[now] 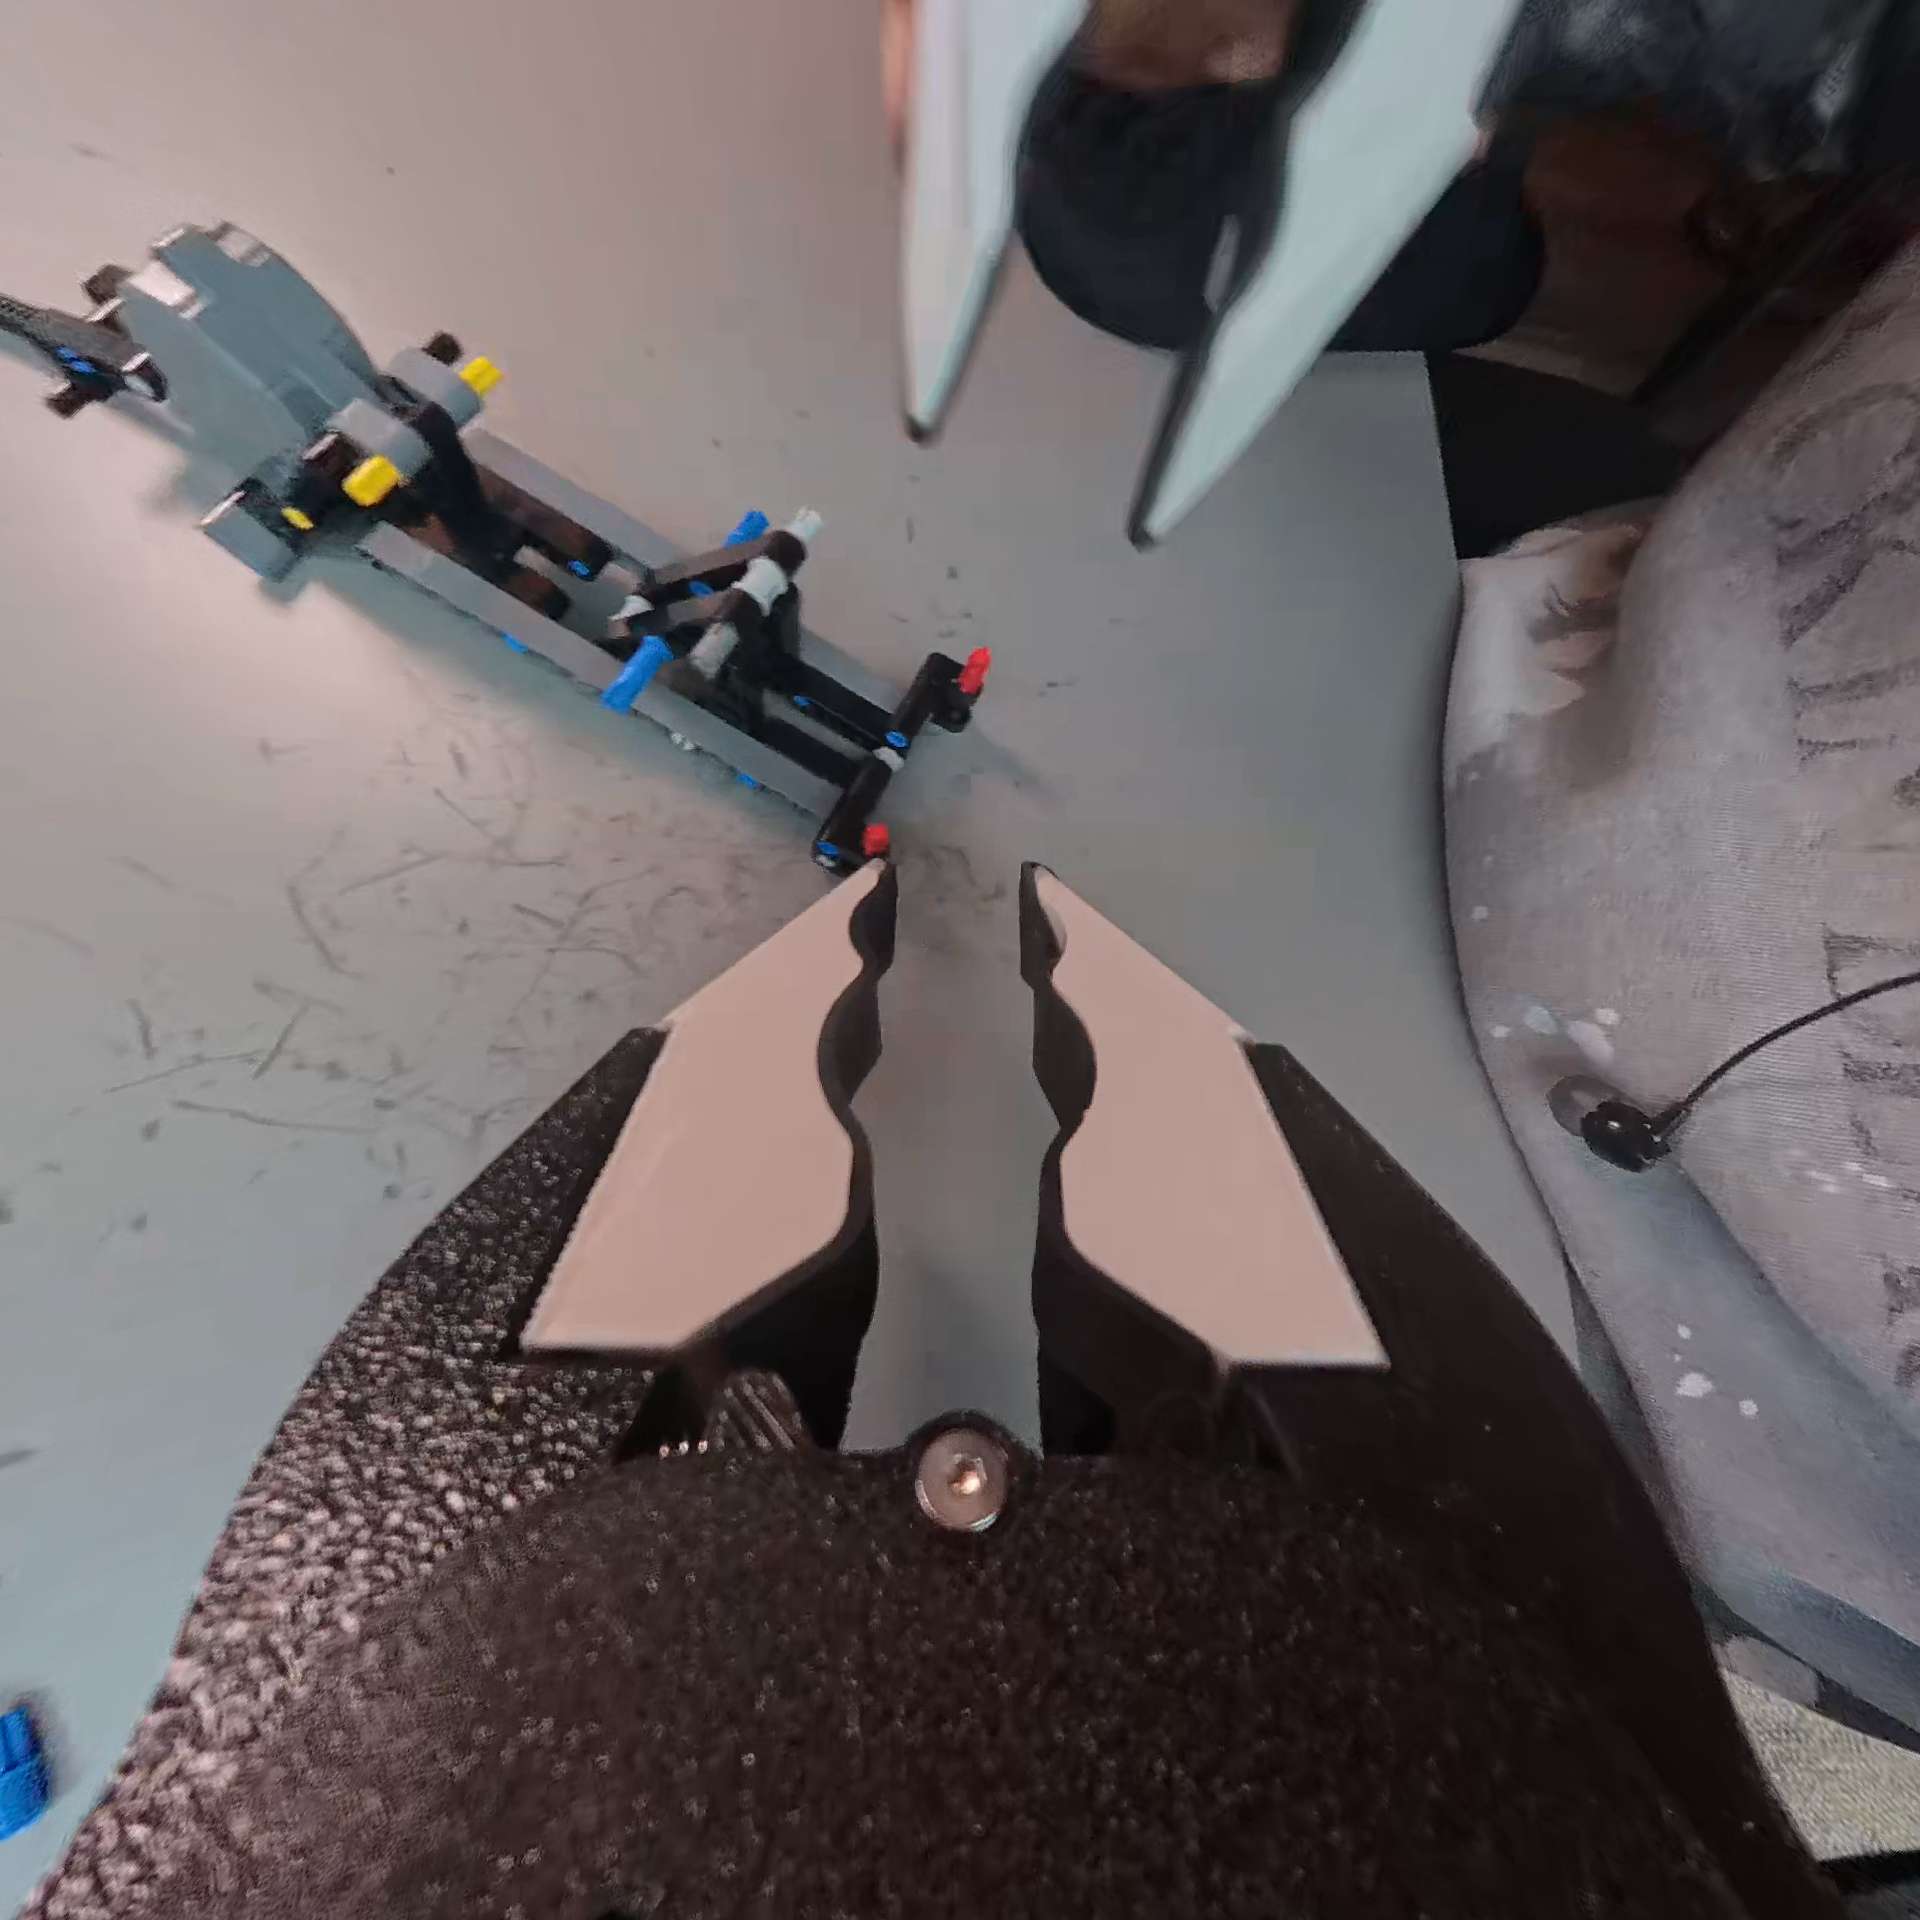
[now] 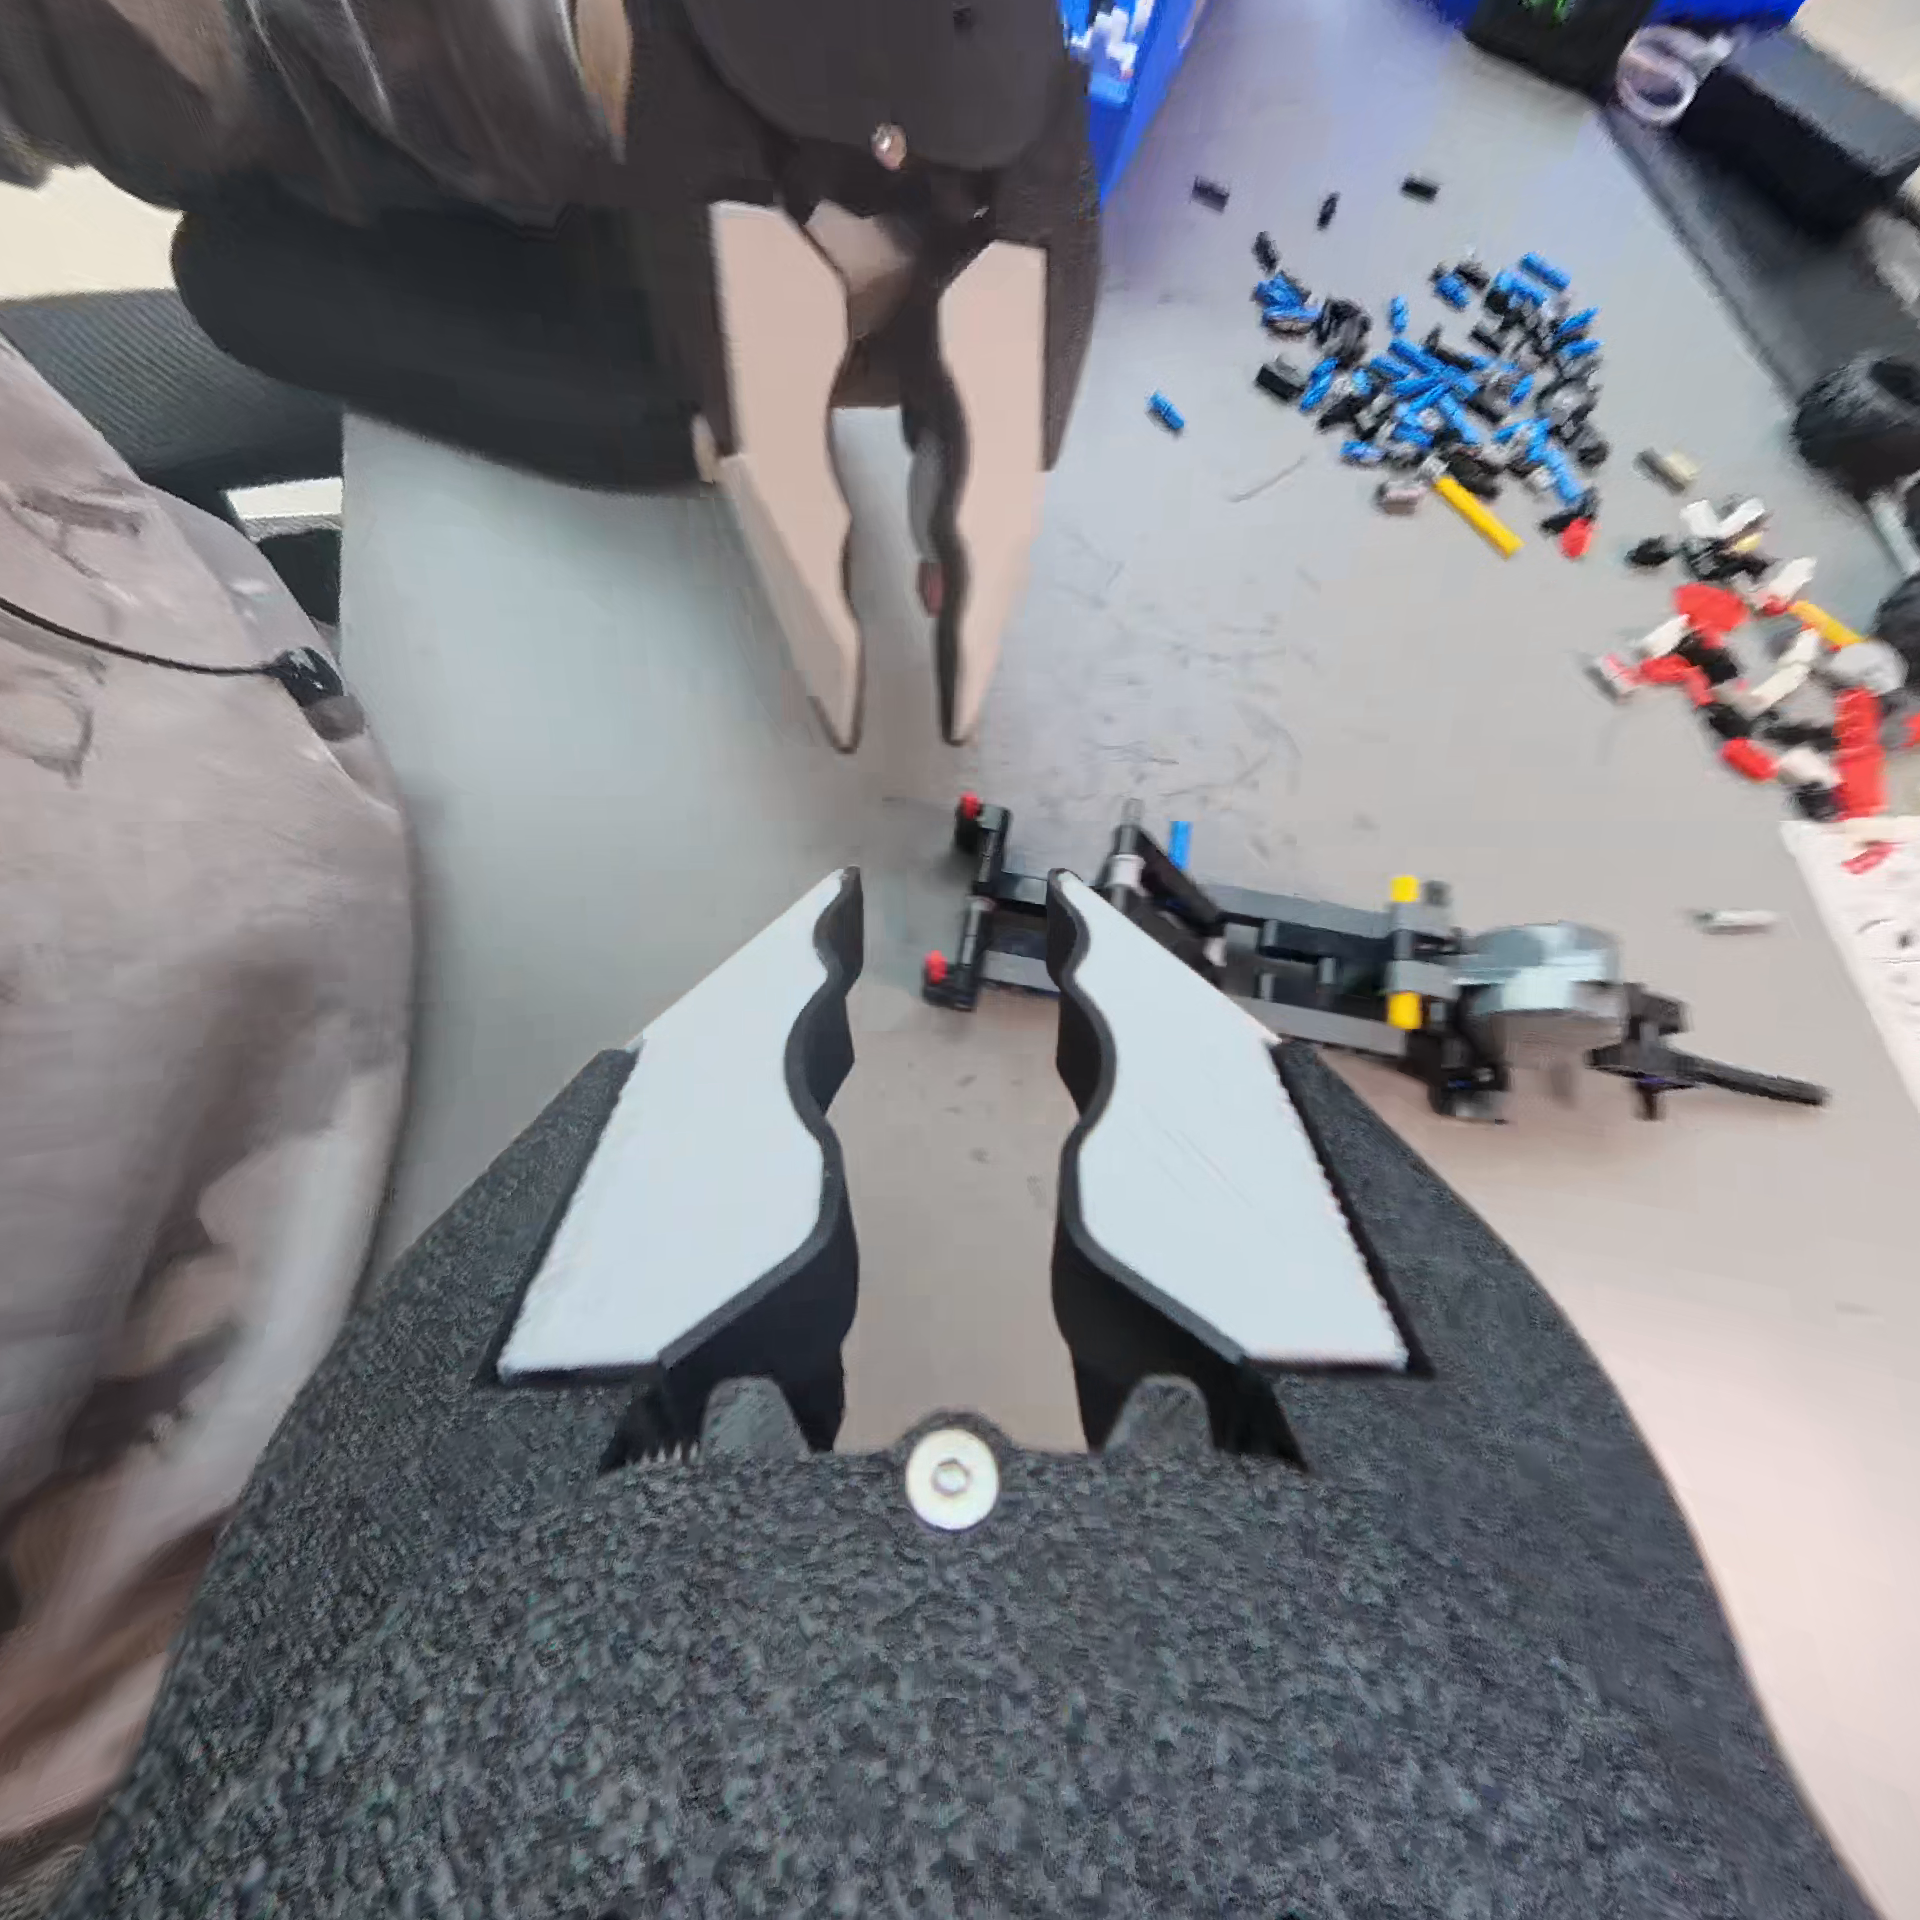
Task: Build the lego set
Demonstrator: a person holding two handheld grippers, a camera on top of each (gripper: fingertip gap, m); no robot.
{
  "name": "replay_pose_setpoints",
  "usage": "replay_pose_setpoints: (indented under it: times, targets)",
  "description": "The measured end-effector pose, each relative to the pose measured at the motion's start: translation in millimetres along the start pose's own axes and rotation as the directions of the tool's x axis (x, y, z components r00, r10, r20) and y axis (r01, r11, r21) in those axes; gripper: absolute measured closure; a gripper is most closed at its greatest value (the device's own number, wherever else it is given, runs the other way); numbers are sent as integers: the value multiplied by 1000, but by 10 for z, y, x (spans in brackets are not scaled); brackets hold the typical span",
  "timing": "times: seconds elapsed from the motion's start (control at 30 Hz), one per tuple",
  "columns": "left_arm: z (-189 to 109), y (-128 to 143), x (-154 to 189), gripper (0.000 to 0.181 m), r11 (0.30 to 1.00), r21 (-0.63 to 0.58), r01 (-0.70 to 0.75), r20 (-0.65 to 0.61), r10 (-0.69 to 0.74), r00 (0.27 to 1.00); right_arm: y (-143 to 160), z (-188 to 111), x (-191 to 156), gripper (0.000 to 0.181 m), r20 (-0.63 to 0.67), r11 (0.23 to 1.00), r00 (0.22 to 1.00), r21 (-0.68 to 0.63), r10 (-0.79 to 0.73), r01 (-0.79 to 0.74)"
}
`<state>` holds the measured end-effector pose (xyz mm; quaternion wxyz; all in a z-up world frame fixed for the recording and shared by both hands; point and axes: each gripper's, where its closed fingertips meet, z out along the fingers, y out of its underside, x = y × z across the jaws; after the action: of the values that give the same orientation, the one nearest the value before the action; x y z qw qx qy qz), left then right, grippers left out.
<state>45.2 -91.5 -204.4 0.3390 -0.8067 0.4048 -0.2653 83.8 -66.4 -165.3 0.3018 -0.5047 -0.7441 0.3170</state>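
My left tongs (image 1: 956, 873) are hovering with a narrow gap between the tips, gripping nothing, just beside the red-pinned end of the long grey and black lego chassis (image 1: 582, 603) that is lying flat on the scuffed grey counter (image 1: 364, 1039). My right tongs (image 2: 951, 883) are also standing apart and empty above the same end of the chassis. Farther out, a heap of small blue and black lego pins (image 2: 1444, 384) and a cluster of red and white lego parts (image 2: 1766, 665) are lying well apart from it
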Motion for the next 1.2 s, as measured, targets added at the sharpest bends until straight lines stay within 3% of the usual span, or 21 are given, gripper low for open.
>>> replay_pose_setpoints:
  times: [0.07,0.13,0.2,0.27,0.33,0.4,0.5,0.6,0.63,0.67,0.8,0.87,0.93,1.03,1.2]
  targets:
    - [-26,23,-181,156,999,9,41,50,-41,998,143,230,-122,145,-39,993,995,-72,91,-94]
    - [-26,67,-298,155,997,14,70,82,-71,994,330,401,-51,144,-136,984,987,-144,85,-104]
    - [-14,122,-318,155,997,11,71,97,-71,993,415,465,-2,163,-159,982,985,-164,67,-93]
    - [-16,154,-291,154,999,0,39,115,-38,993,441,435,-5,168,-115,983,993,-182,-32,10]
    - [-19,134,-234,154,1000,9,-7,110,6,994,507,350,-38,168,-7,953,975,-211,-223,217]
    - [-17,94,-208,154,999,23,-45,113,42,993,602,218,-102,169,133,880,898,-181,-420,439]
    - [-16,-1,-179,152,993,61,-105,134,96,986,769,20,-89,171,278,779,787,-168,-551,604]
    - [-24,-100,-190,149,983,103,-149,186,128,974,969,-176,198,173,299,584,643,-269,-705,766]
    - [-29,-132,-201,149,980,115,-161,205,135,969,1040,-243,360,160,290,511,601,-330,-745,793]
    - [-34,-161,-210,148,977,127,-171,222,140,965,1078,-305,443,152,283,511,613,-360,-737,780]
    - [-53,-199,-279,142,973,131,-191,282,148,948,947,-447,429,147,110,839,894,-311,-435,447]
    - [-64,-191,-340,137,973,124,-195,306,150,940,836,-466,260,154,51,955,980,-220,-193,200]
    - [-66,-186,-427,132,975,107,-195,322,152,935,751,-418,56,159,9,989,999,-140,-52,53]
    - [-32,-240,-527,127,977,90,-192,310,156,938,894,-293,69,160,-161,981,987,-188,12,-43]
    - [123,-395,-642,121,962,13,-273,298,257,919,937,-266,118,173,-200,981,977,-156,80,-112]
